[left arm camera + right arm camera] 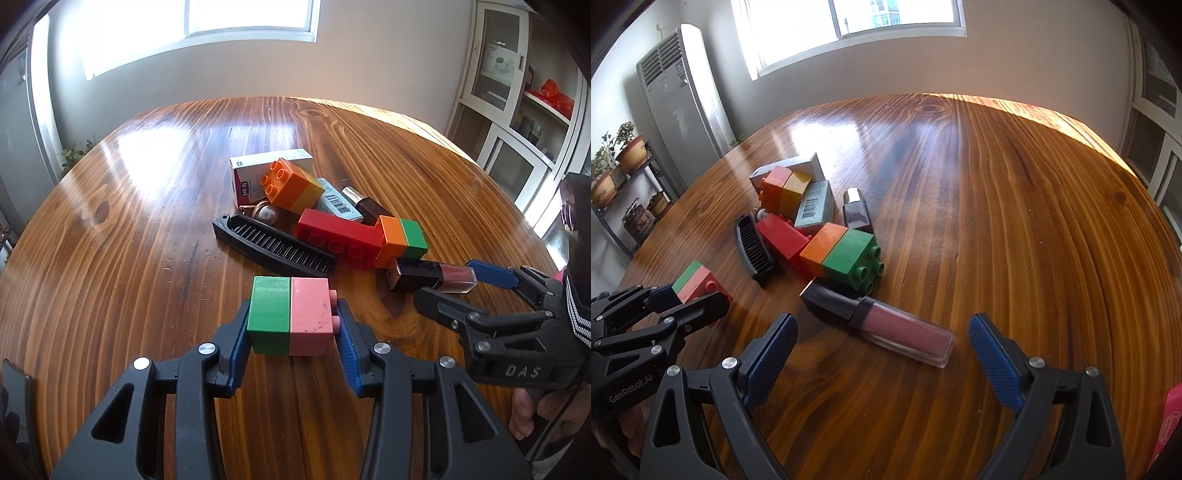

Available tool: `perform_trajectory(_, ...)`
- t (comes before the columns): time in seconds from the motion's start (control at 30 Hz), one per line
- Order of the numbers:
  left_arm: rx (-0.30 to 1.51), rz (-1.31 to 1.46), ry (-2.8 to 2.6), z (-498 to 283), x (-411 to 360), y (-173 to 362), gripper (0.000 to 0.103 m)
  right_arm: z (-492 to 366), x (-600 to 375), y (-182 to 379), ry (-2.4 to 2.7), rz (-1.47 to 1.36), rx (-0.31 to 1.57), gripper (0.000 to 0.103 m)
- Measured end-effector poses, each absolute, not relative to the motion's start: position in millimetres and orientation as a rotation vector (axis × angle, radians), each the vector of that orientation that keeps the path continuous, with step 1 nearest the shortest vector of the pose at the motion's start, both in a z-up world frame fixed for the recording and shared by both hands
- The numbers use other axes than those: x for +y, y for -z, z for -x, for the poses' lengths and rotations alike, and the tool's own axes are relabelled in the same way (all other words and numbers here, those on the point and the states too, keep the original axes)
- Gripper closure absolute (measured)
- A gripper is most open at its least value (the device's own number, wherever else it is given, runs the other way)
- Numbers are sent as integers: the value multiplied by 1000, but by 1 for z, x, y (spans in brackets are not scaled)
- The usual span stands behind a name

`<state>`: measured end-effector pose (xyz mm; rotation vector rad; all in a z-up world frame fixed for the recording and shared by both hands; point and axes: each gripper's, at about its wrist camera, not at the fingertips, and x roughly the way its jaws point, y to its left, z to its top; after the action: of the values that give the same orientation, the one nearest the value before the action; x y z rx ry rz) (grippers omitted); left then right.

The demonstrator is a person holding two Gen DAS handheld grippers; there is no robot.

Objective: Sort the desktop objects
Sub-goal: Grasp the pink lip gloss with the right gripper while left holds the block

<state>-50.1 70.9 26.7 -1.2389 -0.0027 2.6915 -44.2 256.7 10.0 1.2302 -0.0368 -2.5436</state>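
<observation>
We are holding the green-and-pink plastic toy brick [290, 315] clamped between the left gripper [291, 334]'s blue pads, just above the varnished wooden table [129, 240]. Our right gripper [882, 354] is standing wide and empty, framing the clear tube of pink lip gloss with a black cap [882, 323] beside the pile. We are judging it best to straddle the tube's middle, squarely across its length. The small silvery thing [266, 214] behind the black comb [273, 245] is partly hidden.

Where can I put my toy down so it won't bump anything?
The wooden table is bare right of the lip gloss and green-studded block, out to the sunlit far edge. Left of the black comb is bare too. The middle pile is crowded.
</observation>
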Motion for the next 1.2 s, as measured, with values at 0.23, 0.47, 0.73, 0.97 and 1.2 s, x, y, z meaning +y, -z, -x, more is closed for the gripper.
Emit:
perform_trajectory(0.23,-8,1244,-2692,47,69,-27,57,20,244,-13,2417,-1196,-58,7)
perform_trajectory(0.47,-20,1242,-2695,47,68,-29,57,37,244,-12,2529,-1221,-25,38)
perform_trajectory(0.73,-17,1240,-2689,44,71,-30,57,43,222,-9,2520,-1211,112,42)
perform_trajectory(0.97,-15,1240,-2688,44,72,-29,57,37,219,-11,2542,-1206,181,77)
perform_trajectory(1.2,-7,1232,-2683,43,77,-29,57,23,230,-16,2568,-1202,57,78)
